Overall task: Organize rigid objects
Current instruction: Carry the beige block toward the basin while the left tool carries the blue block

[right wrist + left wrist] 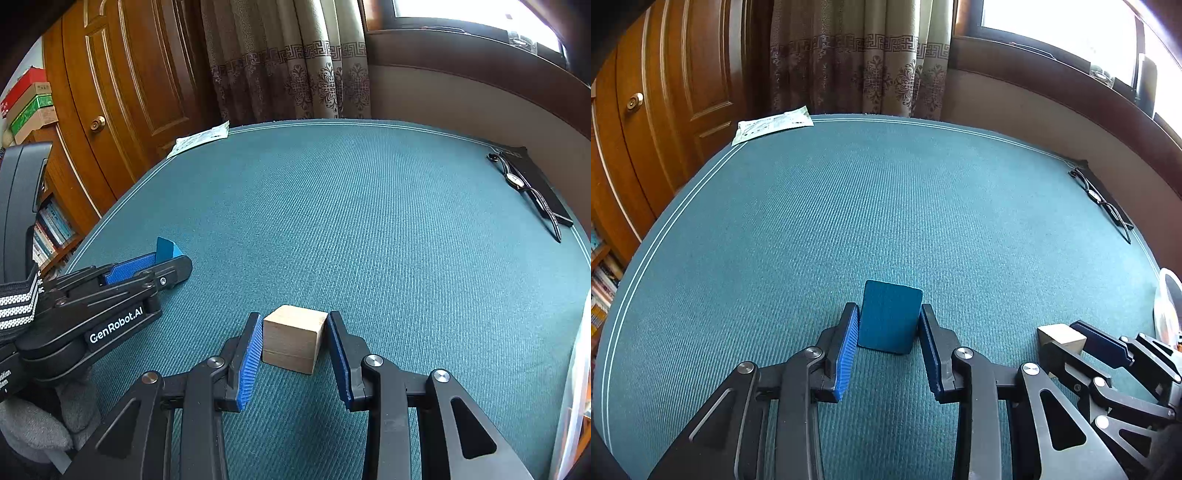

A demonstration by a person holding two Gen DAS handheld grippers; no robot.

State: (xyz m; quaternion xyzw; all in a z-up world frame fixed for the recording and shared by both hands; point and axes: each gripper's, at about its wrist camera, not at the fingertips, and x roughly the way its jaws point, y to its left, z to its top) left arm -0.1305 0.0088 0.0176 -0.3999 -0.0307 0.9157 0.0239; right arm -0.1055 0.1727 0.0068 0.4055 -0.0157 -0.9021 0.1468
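Note:
A blue block [889, 316] stands on the teal mat [886, 206] between the fingers of my left gripper [888, 314]. The pads touch or nearly touch its sides. A plain wooden cube [293, 339] rests on the mat between the fingers of my right gripper [294, 321], pads close on both sides. In the right wrist view the left gripper [162, 260] lies at the left with the blue block [168, 249] at its tip. In the left wrist view the right gripper [1067, 334] is at the lower right with the wooden cube [1060, 334].
A paper sheet [774, 124] lies at the mat's far left corner. A wristwatch on a dark strip [528, 188] lies at the far right edge. A white container rim [1167, 306] is at the right. A wooden door, curtain and bookshelf stand beyond the table.

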